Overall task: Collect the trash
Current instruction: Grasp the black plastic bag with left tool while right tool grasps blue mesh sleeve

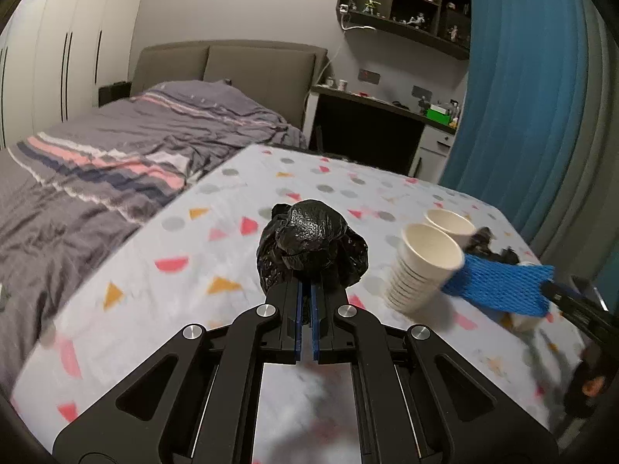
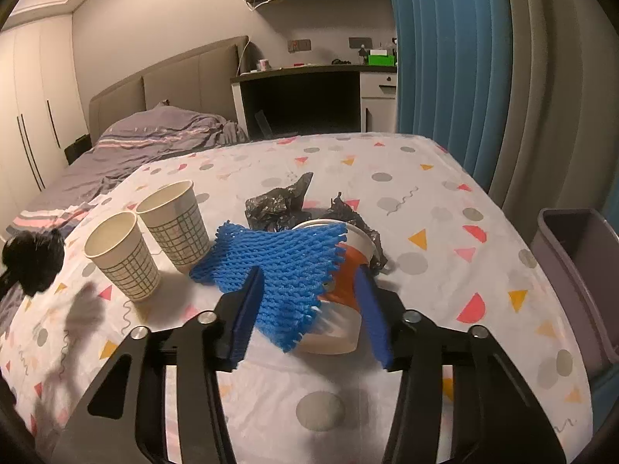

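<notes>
Trash on the table: one wad in hand, the net next

Trash lies scattered over the patterned tablecloth (image 2: 445, 178), and I already have one piece: a crumpled black plastic bag (image 1: 311, 245), balled up and pinched between the pressed-together fingers of my left gripper (image 1: 305, 286), held above the cloth at the near-left side. It looks light and soft, so a pinch anywhere on the wad should hold it.

My right gripper (image 2: 309, 301) is spread wide, its blue pads either side of the blue foam net (image 2: 278, 270) that drapes over a white tub with an orange label (image 2: 344, 290). The fingers are not closed on anything, and I cannot tell whether the pads touch the net or the tub. I judge the net to be limp, springy and nearly weightless; I'd take it at the bunched near edge hanging off the tub, since a grip on the draped middle may drag the tub along. The tub looks stiffer and would want a grip across its wall.

Behind the tub sit more scraps of black plastic (image 2: 278, 203), crinkly and easily squashed. To the left stand two paper cups (image 2: 154, 239) with a grid print, upright and just beside each other; they are thin-walled and would crush under a hard squeeze, so the rim is the place for them. A grey bin (image 2: 572, 270) waits off the table's right edge, likely where all this goes
</notes>
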`<state>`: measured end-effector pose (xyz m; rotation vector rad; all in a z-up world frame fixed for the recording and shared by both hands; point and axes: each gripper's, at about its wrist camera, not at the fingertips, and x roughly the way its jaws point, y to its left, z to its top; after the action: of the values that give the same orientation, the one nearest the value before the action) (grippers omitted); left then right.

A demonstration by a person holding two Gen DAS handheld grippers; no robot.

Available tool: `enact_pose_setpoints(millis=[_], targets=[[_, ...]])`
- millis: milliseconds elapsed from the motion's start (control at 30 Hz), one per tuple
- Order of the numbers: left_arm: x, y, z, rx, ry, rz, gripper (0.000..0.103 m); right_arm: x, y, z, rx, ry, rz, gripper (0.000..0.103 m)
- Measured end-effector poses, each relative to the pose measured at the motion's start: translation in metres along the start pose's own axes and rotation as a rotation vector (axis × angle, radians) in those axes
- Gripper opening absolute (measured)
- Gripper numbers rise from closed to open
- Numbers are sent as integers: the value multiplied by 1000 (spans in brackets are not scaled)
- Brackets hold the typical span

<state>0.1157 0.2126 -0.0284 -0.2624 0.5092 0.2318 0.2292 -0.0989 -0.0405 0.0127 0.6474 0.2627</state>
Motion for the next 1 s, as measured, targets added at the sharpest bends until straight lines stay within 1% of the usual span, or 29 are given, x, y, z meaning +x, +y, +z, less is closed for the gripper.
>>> enact_pose_setpoints(millis=[33, 167, 200, 233, 267, 333, 433, 500, 600, 733, 1000], targets=[[-1, -3, -4, -3, 12, -8, 3, 2, 0, 0, 3, 9, 5, 42], [-2, -12, -17, -9, 44, -22, 3, 6, 2, 0, -9, 21, 12, 29], [-1, -14, -20, -10, 53, -25, 3, 6, 2, 0, -13, 22, 15, 22], [0, -15, -22, -7, 61, -29, 3, 5, 2, 0, -17, 20, 21, 17], [0, -17, -23, -4, 63, -28, 3, 5, 2, 0, -20, 16, 28, 15], [-1, -20, -26, 2, 65, -26, 3, 2, 3, 0, -31, 6, 36, 9], [-5, -24, -27, 13, 59, -26, 3, -7, 4, -1, -39, -21, 59, 6], [-8, -27, -26, 20, 52, -26, 3, -13, 5, -1, -43, -36, 71, 6], [-13, -32, -26, 29, 40, -34, 3, -32, 6, -1, -43, -81, 87, 6], [-22, -42, -26, 47, 28, -52, 3, -62, 3, -3, -47, -142, 82, 6], [-41, -70, -30, 93, 8, -116, 3, -123, -21, -10, -16, -242, 55, 6]])
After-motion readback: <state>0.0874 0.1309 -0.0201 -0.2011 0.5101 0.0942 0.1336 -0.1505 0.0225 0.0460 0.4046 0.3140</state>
